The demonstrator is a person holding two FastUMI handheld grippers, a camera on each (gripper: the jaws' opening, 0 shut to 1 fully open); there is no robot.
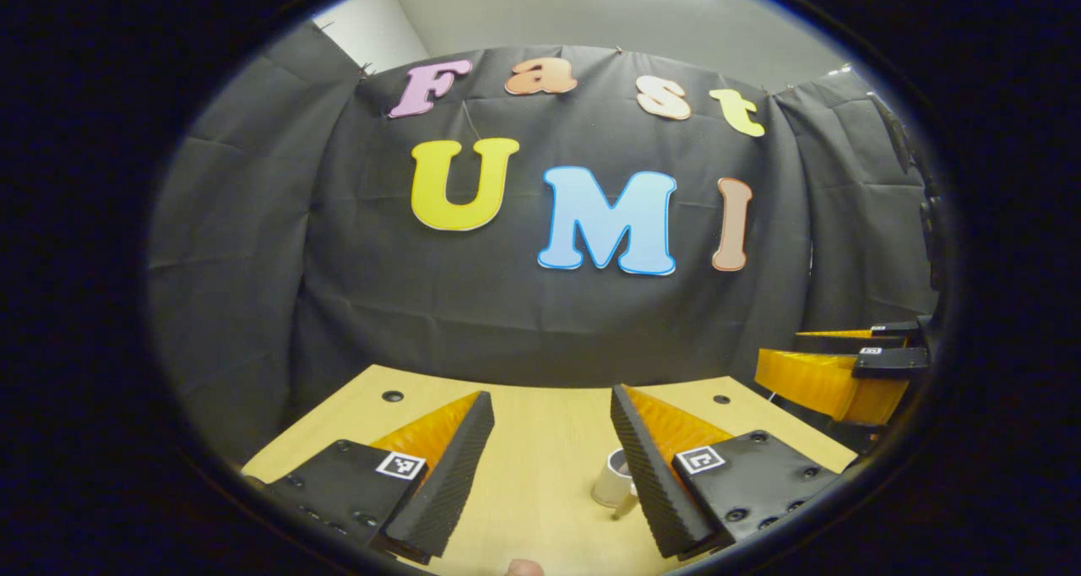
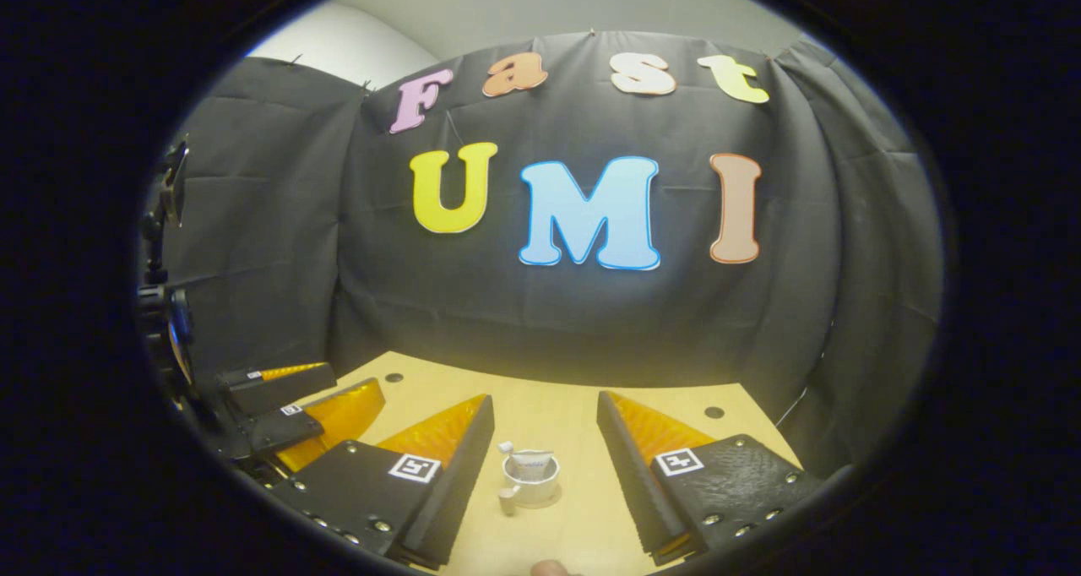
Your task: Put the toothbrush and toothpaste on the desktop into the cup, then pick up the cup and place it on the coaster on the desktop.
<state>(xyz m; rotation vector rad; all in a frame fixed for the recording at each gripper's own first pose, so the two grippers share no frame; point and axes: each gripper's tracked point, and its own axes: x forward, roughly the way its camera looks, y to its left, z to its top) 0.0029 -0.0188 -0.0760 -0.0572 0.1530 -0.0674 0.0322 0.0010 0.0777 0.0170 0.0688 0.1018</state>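
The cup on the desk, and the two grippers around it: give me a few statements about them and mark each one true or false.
1. The cup stands upright on the wooden desktop. True.
2. The right gripper is shut on the cup. False: its jaws stand wide apart with the cup between them, untouched.
3. A toothpaste tube sticks up out of the cup. True.
4. The left gripper holds the toothbrush. False: it is open and holds nothing.
5. In the left gripper view the cup is partly hidden behind one of that gripper's fingers. True.
6. The cup lies tipped on its side. False: it is upright.
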